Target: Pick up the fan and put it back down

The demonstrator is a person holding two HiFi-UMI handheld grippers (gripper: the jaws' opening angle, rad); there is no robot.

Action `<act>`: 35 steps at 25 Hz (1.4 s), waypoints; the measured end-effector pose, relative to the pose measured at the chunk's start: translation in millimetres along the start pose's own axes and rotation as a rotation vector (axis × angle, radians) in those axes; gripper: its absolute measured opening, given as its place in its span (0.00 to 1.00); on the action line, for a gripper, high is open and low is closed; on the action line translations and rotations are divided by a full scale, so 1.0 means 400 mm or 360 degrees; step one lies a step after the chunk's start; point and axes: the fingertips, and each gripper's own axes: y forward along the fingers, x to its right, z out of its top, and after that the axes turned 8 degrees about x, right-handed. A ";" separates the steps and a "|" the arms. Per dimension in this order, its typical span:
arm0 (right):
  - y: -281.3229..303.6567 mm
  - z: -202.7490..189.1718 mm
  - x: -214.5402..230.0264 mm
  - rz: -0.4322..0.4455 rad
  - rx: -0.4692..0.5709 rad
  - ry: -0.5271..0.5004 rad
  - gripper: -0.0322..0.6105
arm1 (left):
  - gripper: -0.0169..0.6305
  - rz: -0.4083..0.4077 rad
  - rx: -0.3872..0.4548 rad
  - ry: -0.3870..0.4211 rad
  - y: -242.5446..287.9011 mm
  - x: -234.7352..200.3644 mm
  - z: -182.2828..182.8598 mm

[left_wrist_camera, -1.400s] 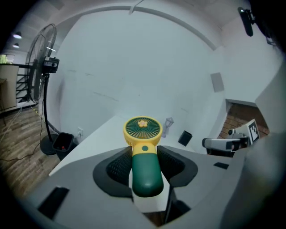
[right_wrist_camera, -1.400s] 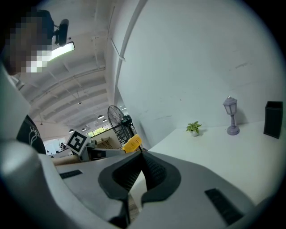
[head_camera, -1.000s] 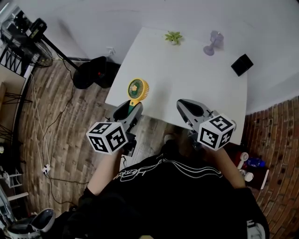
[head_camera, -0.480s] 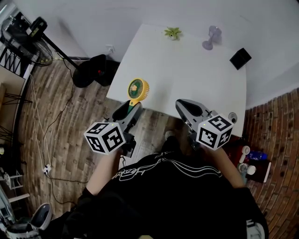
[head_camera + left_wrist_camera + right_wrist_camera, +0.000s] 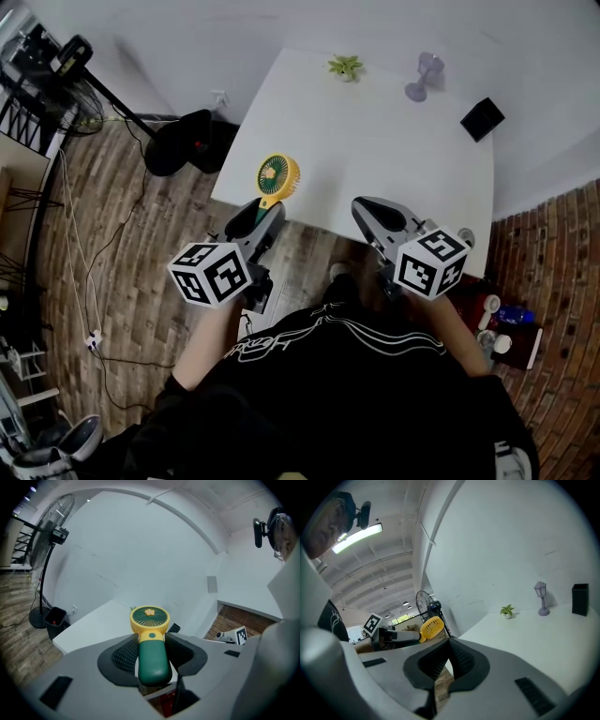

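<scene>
The left gripper (image 5: 258, 214) was clenched on the small handheld fan (image 5: 150, 620). Its dark ribbed pads (image 5: 125, 654) pressed on either side of the fan's dark green handle. The round yellow head, with green grille and a yellow flower-shaped hub, stuck out past the jaw tips. From the head view the fan's head lay over the near left edge of the white rectangular table (image 5: 375, 159). The right gripper view showed it held up in the air rather than resting on the top.

The right gripper (image 5: 367, 208) was closed with nothing in it, its jaw tips meeting. It hung over the table's near edge, well apart from the fan.

At the far side of the table stood a small green potted plant (image 5: 345, 67) and, near it, a lilac lantern-shaped ornament on a stem (image 5: 424, 77). A black box (image 5: 484, 120) sat towards the right edge.

Left of the table, on the wood-plank floor (image 5: 141, 262), stood a tall black pedestal fan (image 5: 47, 536), with a black bin (image 5: 55, 617) just beside its round base. The person wore a black top with white lines (image 5: 337, 394).
</scene>
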 end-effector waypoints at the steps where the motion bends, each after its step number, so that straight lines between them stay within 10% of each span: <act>1: 0.002 0.003 0.004 0.0002 -0.0001 -0.0001 0.05 | 0.33 0.0003 -0.0001 -0.0001 0.007 0.000 0.001; 35: 0.076 0.109 0.249 -0.0035 -0.0052 -0.0057 0.05 | 0.33 0.0325 -0.0236 0.0407 0.413 -0.186 -0.048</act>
